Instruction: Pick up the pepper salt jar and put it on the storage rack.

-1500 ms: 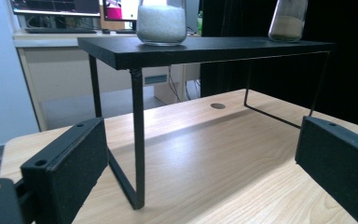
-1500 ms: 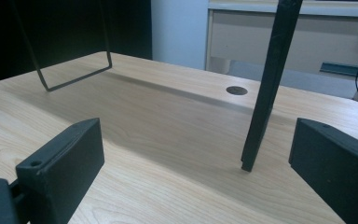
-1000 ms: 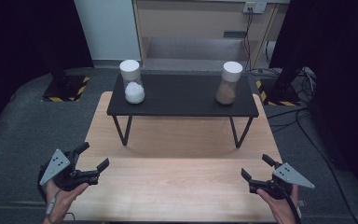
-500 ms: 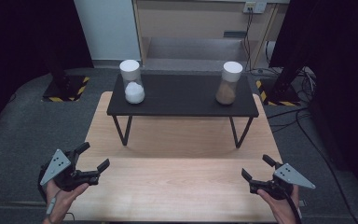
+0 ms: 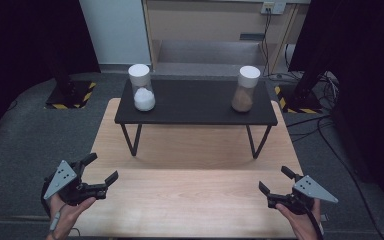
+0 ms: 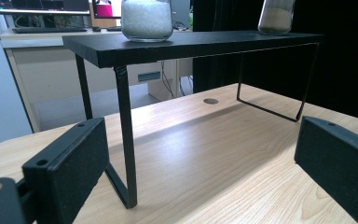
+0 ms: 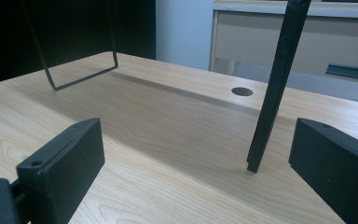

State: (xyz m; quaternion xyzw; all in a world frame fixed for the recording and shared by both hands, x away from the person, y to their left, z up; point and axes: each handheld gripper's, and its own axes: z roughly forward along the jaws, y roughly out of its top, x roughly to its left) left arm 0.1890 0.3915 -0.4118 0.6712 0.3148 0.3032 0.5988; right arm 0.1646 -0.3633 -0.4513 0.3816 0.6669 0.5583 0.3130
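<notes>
Two grippers sit at the near corners of the wooden table, and next to nothing has changed from half a second ago: both hold the same spots by the near edge, with the left one perhaps a shade closer to the person. Going by size, the table comes first, its light board running away from the person, then the black shelf standing on thin wire legs across its far half, long axis left to right. On that shelf stand two jars with white lids, both upright, long axes vertical, well apart from each other: the jar of white grains near the left end and the jar of brown powder near the right end. Both are far from the grippers. The left gripper is held in a hand just off the table's near left corner, jaws spread wide with nothing between them, pointing forward and inward toward the shelf. The right gripper hovers over the near right corner, jaws likewise wide apart and empty, pointing forward and to the left, with a shelf leg ahead between its pads.
</notes>
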